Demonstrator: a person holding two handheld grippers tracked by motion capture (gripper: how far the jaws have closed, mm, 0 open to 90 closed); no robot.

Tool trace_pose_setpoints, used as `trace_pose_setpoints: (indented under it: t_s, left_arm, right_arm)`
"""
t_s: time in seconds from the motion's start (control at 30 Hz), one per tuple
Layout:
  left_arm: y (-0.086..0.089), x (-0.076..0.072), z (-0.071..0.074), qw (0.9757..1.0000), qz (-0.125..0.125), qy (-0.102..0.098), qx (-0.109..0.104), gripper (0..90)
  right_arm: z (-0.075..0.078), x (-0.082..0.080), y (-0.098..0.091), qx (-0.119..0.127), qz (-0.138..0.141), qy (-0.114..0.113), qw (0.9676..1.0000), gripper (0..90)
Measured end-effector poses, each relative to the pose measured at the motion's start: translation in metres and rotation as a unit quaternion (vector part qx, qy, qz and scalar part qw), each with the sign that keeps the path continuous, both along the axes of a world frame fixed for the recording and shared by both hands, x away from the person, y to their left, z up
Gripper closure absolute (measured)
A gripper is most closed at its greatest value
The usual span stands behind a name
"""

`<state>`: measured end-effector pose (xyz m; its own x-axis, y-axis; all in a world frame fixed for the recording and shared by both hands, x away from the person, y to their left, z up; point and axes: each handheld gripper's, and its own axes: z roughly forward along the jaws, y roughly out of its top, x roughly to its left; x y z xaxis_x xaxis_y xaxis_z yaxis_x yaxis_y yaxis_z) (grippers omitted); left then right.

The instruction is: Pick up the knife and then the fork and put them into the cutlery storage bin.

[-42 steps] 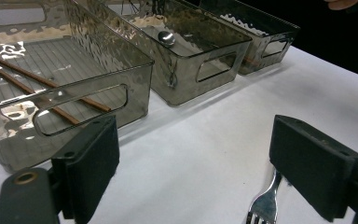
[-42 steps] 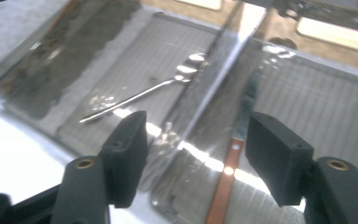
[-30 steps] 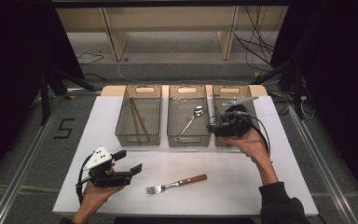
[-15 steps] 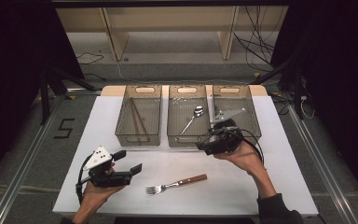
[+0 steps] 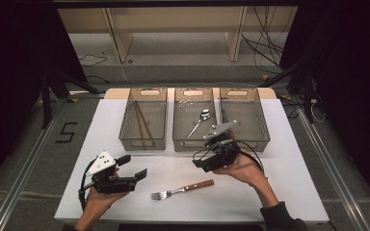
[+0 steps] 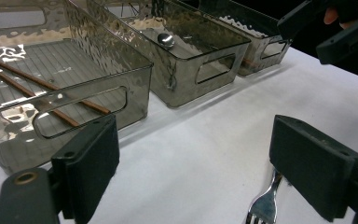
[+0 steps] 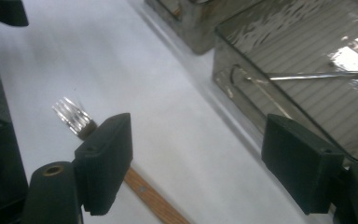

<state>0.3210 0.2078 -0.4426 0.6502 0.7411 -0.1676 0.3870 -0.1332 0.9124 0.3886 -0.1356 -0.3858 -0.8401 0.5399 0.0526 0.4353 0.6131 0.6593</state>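
Watching this cutlery sorting and it looks mostly done. The chopsticks (image 5: 143, 123) already lie in the left bin (image 5: 126, 139) and the spoon (image 5: 200, 122) is in the middle bin (image 5: 180, 144), just beyond the right gripper (image 5: 203, 163). What's left is the fork (image 5: 181, 189), which lies flat on the white table (image 5: 279, 183) a little below and in front of that gripper, wooden handle toward it, tines pointing away toward the left gripper (image 5: 136, 166).

The right gripper has its jaws spread wide with nothing between them; they've just been opening further as it comes off the bins, so my guess is it's lining up on the fork handle. The left gripper sits off to the fork's other side, jaws also apart and empty. The right bin (image 5: 262, 130) looks empty from here, so probably that's where the fork goes. Pickup and drop not yet done.
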Motion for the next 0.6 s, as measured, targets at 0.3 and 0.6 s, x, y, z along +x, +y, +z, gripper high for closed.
trace_pose_setpoints:
  t_s: [0.3, 0.6]
  left_arm:
    - [0.001, 0.0, 0.0, 1.0, -0.001, -0.001, 0.0, 15.4]
    - [0.001, 0.0, 0.0, 1.0, 0.001, -0.001, -0.001, 15.4]
  right_arm:
    - [-0.01, -0.005, 0.014, -0.025, 0.031, 0.016, 0.9991, 25.0]
    - [-0.02, -0.009, 0.027, -0.056, 0.059, 0.028, 0.9963, 24.8]
